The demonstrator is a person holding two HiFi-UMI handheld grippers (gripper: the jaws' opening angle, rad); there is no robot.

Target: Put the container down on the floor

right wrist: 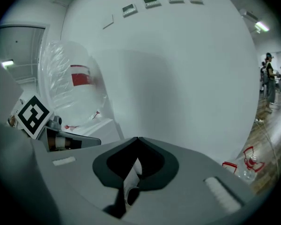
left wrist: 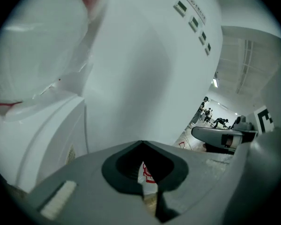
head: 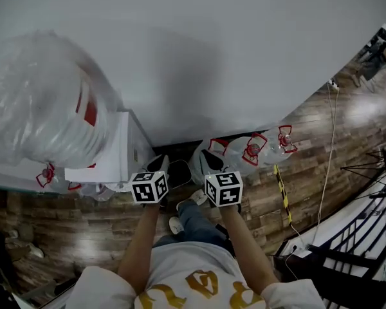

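Note:
A white box-shaped container (head: 123, 152) stands against the white wall at the left, with a large clear plastic bag (head: 48, 105) bulging on top of it. The left gripper view shows the container (left wrist: 42, 135) close by on its left, and the right gripper view shows the container (right wrist: 107, 124) farther off under the bag (right wrist: 75, 86). My left gripper (head: 159, 163) and right gripper (head: 212, 162) hang side by side in front of me, just right of the container, touching nothing. Both are shut, with the jaws meeting at a point, left gripper (left wrist: 143, 143) and right gripper (right wrist: 138, 138). Nothing sits between them.
Several clear bags with red ties (head: 254, 148) lie on the wood floor (head: 309, 172) along the wall to the right. A dark rounded thing (head: 179, 172) sits low between the grippers. My feet (head: 180, 214) are just below. People (right wrist: 269, 78) stand far off.

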